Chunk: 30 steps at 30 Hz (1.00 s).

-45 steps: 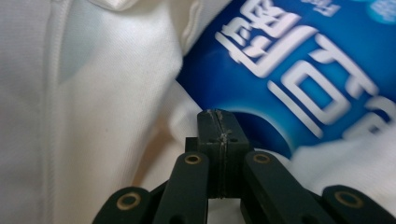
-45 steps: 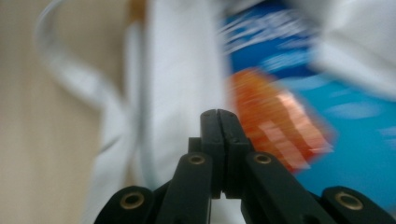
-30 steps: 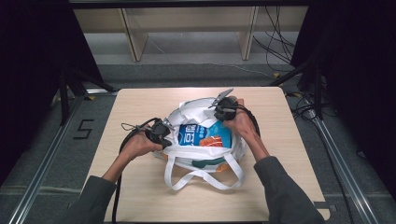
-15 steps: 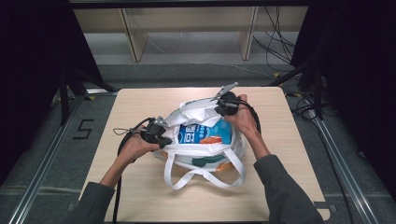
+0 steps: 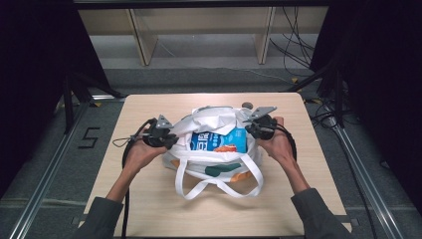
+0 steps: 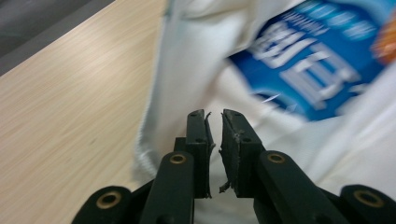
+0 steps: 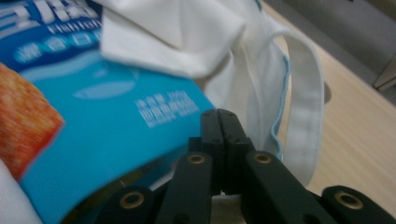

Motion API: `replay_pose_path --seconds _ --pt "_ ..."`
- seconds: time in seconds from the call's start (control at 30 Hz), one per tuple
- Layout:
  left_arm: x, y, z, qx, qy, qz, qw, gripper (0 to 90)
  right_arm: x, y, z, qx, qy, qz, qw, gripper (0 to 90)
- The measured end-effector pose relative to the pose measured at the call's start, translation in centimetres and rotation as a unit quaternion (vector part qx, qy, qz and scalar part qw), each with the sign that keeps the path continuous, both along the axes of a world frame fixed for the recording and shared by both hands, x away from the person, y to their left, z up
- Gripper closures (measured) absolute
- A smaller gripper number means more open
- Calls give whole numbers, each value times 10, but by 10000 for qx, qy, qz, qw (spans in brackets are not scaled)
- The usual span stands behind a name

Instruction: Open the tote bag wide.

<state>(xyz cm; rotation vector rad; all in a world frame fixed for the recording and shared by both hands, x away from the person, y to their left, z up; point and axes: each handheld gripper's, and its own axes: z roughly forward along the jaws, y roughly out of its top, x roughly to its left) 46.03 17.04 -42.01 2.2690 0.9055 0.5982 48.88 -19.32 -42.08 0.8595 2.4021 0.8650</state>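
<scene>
At the middle of the worktop (image 5: 149, 199) lay the white tote bag (image 5: 214, 167), a blue snack packet (image 5: 219, 141) showing in its mouth. The right gripper (image 5: 253, 128) was clamped shut on a pinch of the bag's cloth. The left gripper (image 6: 214, 122) had just been parting its jaws, nothing between them. It likely needed a fresh bite on the rim before pulling, so the mouth would spread evenly.

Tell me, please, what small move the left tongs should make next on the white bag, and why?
Probably close again on the bag's near edge. The left tongs have just been opening, with a narrow gap and no fabric pinched, while the right tongs are shut at the white bag's other side beside the blue snack packet.
</scene>
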Motion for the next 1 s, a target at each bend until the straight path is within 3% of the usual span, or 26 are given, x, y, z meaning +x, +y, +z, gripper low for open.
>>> replay_pose_path --seconds 0.03,0.07,0.1,0.13,0.17,0.2,0.27,0.4,0.43,0.5,0.57,0.63,0.67,0.73,0.77,0.8,0.87,0.9,1.0 --pt "4 3 -4 7 63 76 10000 816 2 -2 -5 -26 24 -71 10000 900" --pt "6 5 -8 -119 182 175 9996 831 4 -4 -10 -86 83 -58 9999 900" --pt "9 7 -11 -240 212 213 9993 836 5 -6 -13 -164 200 -124 9996 900" --pt "9 8 -12 -303 207 233 9991 838 6 -7 -19 -197 175 -172 9995 900" --pt "8 8 -10 -330 207 192 9991 834 8 -9 -22 -124 302 -116 9994 900" --pt "5 7 -8 -372 199 134 9990 821 8 -9 -25 -66 178 -113 9998 900" --pt "-1 6 -1 -410 150 4 9990 804 3 -9 -19 53 183 -78 9998 900" --pt "-13 -1 10 -468 -98 -268 9985 781 -12 -2 8 219 -174 129 9995 900" --pt "-17 -5 11 -706 -145 -186 9972 774 -16 -1 14 252 -235 189 9992 900" --pt "-22 -6 16 -849 -174 -255 9959 756 -21 0 24 381 -401 267 9981 900" --pt "-26 -5 18 -1017 -134 -285 9943 741 -26 1 29 420 -414 325 9977 900" --pt "-30 -4 20 -1128 -164 -276 9931 721 -30 -1 32 472 -511 340 9970 900" --pt "-32 -2 20 -1223 -149 -304 9919 718 -32 -1 32 545 -399 342 9971 900" --pt "-35 1 22 -1235 -171 -344 9916 714 -34 -4 31 637 -378 319 9967 900" --pt "-38 1 22 -1369 -165 -299 9900 709 -35 -5 31 619 -375 343 9968 900" --pt "-40 3 23 -1357 -157 -306 9902 704 -35 -6 31 618 -408 439 9963 900" --pt "-43 4 22 -1496 -183 -304 9881 700 -39 -8 31 700 -359 346 9963 898" --pt "-45 7 23 -1418 -160 -372 9891 696 -40 -9 31 693 -362 390 9962 897" --pt "-50 8 23 -1561 -157 -358 9870 676 -43 -11 31 715 -433 421 9956 884"
